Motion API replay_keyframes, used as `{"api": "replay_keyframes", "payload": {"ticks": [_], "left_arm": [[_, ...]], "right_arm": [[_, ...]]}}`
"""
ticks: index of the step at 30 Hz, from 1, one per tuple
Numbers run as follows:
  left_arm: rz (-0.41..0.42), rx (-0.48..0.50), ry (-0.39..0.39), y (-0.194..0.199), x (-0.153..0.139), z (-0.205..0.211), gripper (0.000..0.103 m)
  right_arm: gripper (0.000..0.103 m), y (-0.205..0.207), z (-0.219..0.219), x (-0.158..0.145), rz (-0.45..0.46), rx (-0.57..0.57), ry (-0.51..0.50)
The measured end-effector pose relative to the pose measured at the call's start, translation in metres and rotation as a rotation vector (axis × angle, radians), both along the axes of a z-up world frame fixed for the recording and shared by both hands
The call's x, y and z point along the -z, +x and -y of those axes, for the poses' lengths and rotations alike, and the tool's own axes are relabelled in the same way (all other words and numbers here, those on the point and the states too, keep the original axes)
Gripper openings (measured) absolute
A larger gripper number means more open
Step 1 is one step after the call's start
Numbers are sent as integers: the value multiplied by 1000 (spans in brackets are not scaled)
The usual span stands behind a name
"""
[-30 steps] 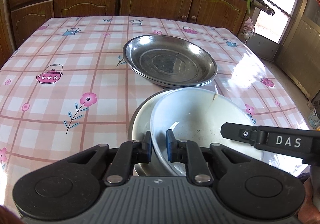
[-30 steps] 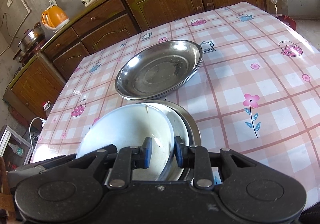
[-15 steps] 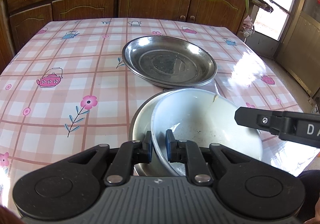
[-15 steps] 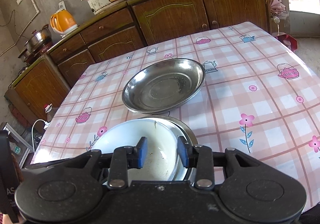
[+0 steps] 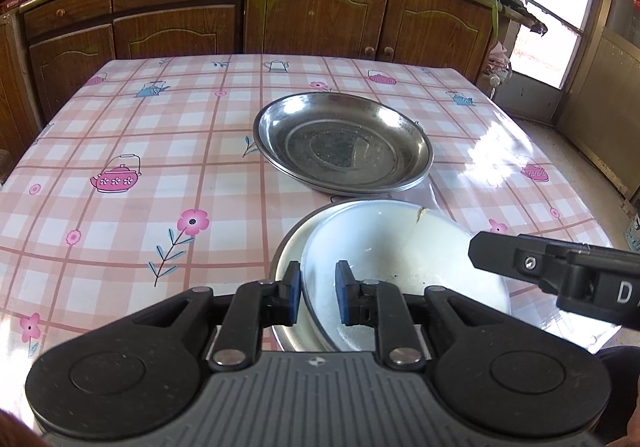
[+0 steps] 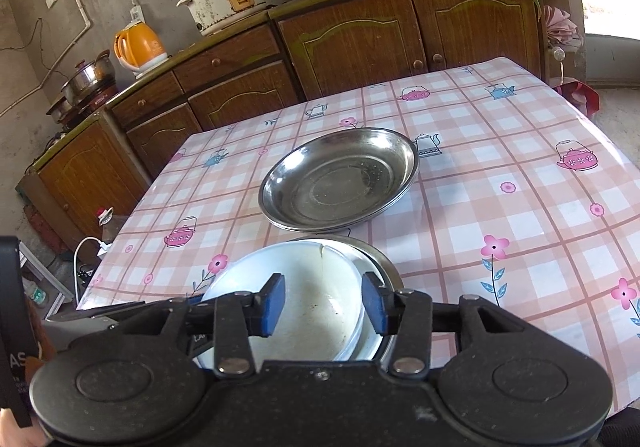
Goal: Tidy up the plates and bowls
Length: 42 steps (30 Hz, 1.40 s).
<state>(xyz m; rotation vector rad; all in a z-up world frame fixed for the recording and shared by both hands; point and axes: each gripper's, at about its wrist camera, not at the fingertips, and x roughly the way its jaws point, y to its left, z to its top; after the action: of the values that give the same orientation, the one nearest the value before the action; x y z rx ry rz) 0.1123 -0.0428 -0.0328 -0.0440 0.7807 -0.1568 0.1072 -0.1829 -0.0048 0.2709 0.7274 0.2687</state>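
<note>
Left gripper [image 5: 316, 293] clamped on white bowl [image 5: 404, 271] rim; right gripper [image 6: 323, 304] jaws opening above bowl; steel plate [image 5: 344, 143] just beyond

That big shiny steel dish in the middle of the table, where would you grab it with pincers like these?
By the rim. The steel dish is wide and shallow, lying flat on the table, so only its thin flared edge fits between two fingers. I'd come from the near side, slightly left, since the white bowl sits right in front.

white bowl [image 5: 404, 247] in metal bowl [image 5: 286, 259] | steel plates [image 5: 344, 143] behind, on table [image 5: 120, 151]
</note>
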Motion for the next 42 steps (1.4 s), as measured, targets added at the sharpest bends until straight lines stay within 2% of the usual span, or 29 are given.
{"api": "replay_keyframes", "payload": {"ticks": [7, 10, 18, 20, 22, 26, 29, 37, 40, 42], "left_arm": [[18, -11, 3, -7, -9, -2, 30], [19, -26, 0, -9, -11, -5, 34], [22, -88, -21, -13, -17, -21, 55], [21, -103, -22, -15, -18, -25, 63], [16, -115, -21, -15, -17, -27, 66], [0, -124, -29, -17, -14, -32, 68], [-3, -127, -22, -19, -11, -33, 70], [-2, -132, -31, -19, -10, -35, 71], [-2, -135, -38, -18, -8, -36, 73], [-1, -137, -43, -18, -8, -37, 73]], "right_arm": [[59, -6, -3, -3, 2, -15, -10], [66, -9, -3, -3, 3, -18, -12], [80, -14, -1, -4, -5, -8, -43], [80, -15, -2, -3, -9, 0, -76], [81, -16, -4, -1, -19, 5, -117], [81, -18, -6, 3, -35, -5, -140], [81, -25, -6, 2, -13, -57, -102], [81, -41, -25, 0, 38, -197, -120], [81, -46, -37, 3, 59, -258, -167], [81, -45, -42, 7, 62, -237, -229]]}}
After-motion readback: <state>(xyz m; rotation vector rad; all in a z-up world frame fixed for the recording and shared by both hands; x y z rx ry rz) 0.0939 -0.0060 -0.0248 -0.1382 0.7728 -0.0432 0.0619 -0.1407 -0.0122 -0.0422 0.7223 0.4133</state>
